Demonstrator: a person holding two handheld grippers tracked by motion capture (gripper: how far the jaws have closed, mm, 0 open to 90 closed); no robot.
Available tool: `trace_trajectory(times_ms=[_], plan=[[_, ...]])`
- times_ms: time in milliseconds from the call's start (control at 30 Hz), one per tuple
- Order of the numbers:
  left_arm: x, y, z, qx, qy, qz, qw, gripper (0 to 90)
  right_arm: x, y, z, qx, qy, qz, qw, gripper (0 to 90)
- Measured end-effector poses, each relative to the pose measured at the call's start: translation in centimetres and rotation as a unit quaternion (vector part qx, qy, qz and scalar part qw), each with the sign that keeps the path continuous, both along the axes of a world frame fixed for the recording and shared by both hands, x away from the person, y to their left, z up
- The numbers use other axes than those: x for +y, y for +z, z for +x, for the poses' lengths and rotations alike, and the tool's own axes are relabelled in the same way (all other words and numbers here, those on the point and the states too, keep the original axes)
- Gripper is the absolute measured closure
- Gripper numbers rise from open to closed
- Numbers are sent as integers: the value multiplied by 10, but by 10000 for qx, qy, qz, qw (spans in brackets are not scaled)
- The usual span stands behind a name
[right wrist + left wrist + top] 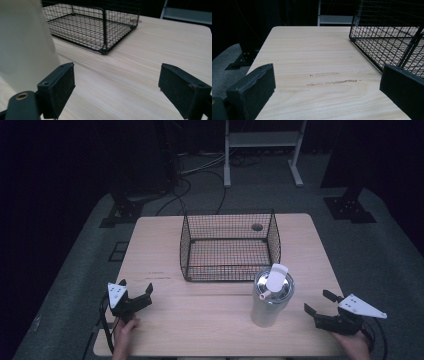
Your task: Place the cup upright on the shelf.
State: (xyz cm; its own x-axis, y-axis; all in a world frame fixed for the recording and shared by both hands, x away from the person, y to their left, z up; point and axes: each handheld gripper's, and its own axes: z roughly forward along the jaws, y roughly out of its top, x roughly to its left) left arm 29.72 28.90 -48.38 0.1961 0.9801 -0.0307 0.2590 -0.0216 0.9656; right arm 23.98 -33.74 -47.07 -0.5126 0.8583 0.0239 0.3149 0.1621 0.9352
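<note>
Right gripper (pixel 317 302) spread wide, empty, low over counter (pixel 200 320) near the right edge. Cup (pixel 270 297) stands upright just left of it, not touching. Left gripper (pixel 136 287) also spread, empty, near-left. Basket (pixel 230 247) just behind cup.

My left gripper (pixel 135 296): black body, grey three-cornered plate with dark dots on top, black cable trailing off. My right gripper (pixel 319 303): same black build, bigger pale plate, black cable looping behind. Jaws are blocky, matte black, rough-faced pads, small screw holes on top; brass-coloured ring near the right one's base.
</note>
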Motion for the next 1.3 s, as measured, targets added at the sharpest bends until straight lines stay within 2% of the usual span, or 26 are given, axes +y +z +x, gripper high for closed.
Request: trace_trajectory(times_ms=[300,467,500,700,967,1100,1300], plan=[[0,0,-1,-3,-3,-4,10000,0,8,12,-7,-103,370,-3,9993,128],[0,0,-1,-14,-19,-9,10000,0,19,18,-10,-116,647,-157,9977,127],[0,0,-1,-18,-18,-18,10000,0,23,20,-10,-101,780,-198,9967,127],[1,0,0,-5,-9,-25,10000,0,32,25,-11,-43,1166,-219,9929,127],[1,0,0,-12,-15,-25,10000,0,40,34,-11,-102,1475,-196,9888,126],[1,0,0,-18,-13,-32,10000,0,48,39,-13,-123,1766,-205,9840,123],[1,0,0,-20,-13,-24,10000,0,55,42,-16,-94,1948,-244,9805,105]])
